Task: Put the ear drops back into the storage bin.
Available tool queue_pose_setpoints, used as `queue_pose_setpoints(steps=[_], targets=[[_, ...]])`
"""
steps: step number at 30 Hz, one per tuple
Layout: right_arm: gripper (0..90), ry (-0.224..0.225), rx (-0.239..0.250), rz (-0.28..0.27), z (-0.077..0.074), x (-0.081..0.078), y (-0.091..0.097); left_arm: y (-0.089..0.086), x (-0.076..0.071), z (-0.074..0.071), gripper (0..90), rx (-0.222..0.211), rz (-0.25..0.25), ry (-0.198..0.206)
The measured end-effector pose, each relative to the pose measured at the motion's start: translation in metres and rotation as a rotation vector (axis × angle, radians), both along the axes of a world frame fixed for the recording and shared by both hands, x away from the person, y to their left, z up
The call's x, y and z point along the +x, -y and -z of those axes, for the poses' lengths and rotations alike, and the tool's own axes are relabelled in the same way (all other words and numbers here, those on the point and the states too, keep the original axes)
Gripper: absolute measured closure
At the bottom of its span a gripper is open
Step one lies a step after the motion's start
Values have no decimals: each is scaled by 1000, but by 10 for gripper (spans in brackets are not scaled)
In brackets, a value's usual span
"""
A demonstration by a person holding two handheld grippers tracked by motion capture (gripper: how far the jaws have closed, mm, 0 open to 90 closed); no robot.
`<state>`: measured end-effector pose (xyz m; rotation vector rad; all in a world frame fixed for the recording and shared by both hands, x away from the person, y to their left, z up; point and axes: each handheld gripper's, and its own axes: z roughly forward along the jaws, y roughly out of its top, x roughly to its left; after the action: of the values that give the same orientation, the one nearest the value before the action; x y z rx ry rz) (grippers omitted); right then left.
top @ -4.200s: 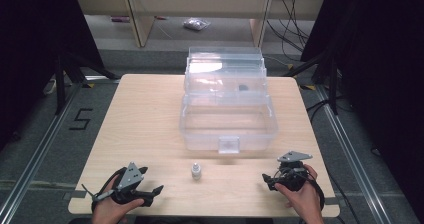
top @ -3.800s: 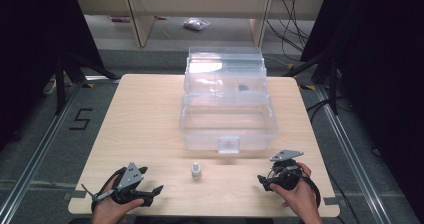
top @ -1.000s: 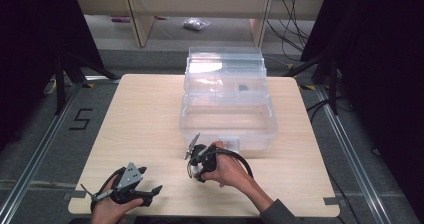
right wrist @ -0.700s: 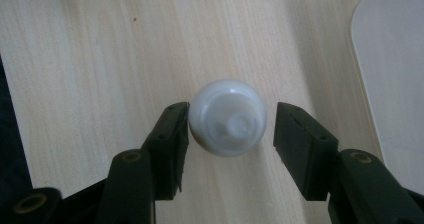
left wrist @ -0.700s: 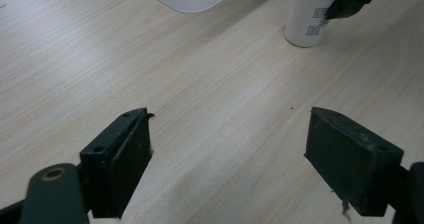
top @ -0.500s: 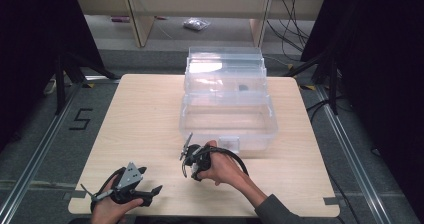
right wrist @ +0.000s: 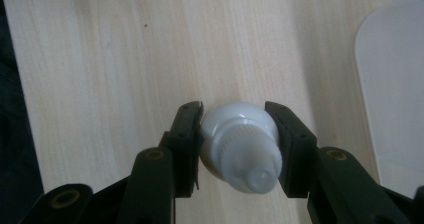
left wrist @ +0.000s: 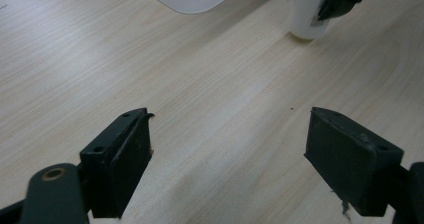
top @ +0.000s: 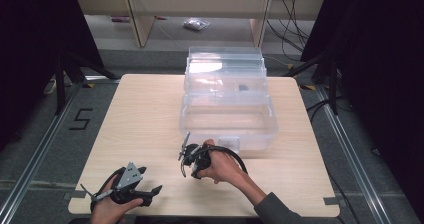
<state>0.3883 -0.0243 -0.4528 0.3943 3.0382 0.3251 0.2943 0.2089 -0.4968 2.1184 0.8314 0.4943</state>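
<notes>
The little white bottle (right wrist: 239, 151) stands on the wooden bench (top: 145, 119), just in front of the clear plastic box (top: 227, 111). In the right gripper view you look down on its ribbed cap and round body. The right claw (right wrist: 235, 134) has just been closing, and now its two black pads (right wrist: 189, 134) press on the bottle from both sides. So the right claw is grasping the bottle. The bottle looks upright, with its bottom on the wood.

In the high view the right claw (top: 187, 156) is near the middle of the bench, close to the front wall of the box. A hand (top: 220, 166) holds it, and a dark sleeve comes in from the bottom edge. A black cable loops behind the hand.

The box is open. Its lid stands up at the back. A small dark thing (top: 243, 88) lies inside, too small to tell what it is.

The left claw (top: 150, 193) rests at the near left corner of the bench, well apart from the bottle. Its jaws are spread wide with nothing between them, just bare wood. In the left gripper view the bottle (left wrist: 307, 19) shows far off at the top, with a dark pad on it.

Past the bench, a small bag (top: 196, 25) lies on the floor.
</notes>
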Motion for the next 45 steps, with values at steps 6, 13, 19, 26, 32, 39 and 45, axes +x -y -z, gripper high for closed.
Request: queue_pose_setpoints(steps=[6,13,19,26,32,39,45], targets=[[602,19,33,-10,-23,5,15,0,0,0,177,-1,-1,-1],[602,25,60,24,-44,7,34,-1,1,0,177,10,6,9],[602,25,80,41,-62,10,50,0,1,0,177,10,5,7],[602,15,103,96,-84,13,72,1,0,1,176,-10,-9,-4],[603,29,104,124,-101,23,95,1,0,1,177,-10,-10,-6],[602,65,105,194,-117,37,123,0,0,1,177,4,-7,-9],[603,82,90,269,-126,54,149,0,1,1,176,-1,-9,-9]])
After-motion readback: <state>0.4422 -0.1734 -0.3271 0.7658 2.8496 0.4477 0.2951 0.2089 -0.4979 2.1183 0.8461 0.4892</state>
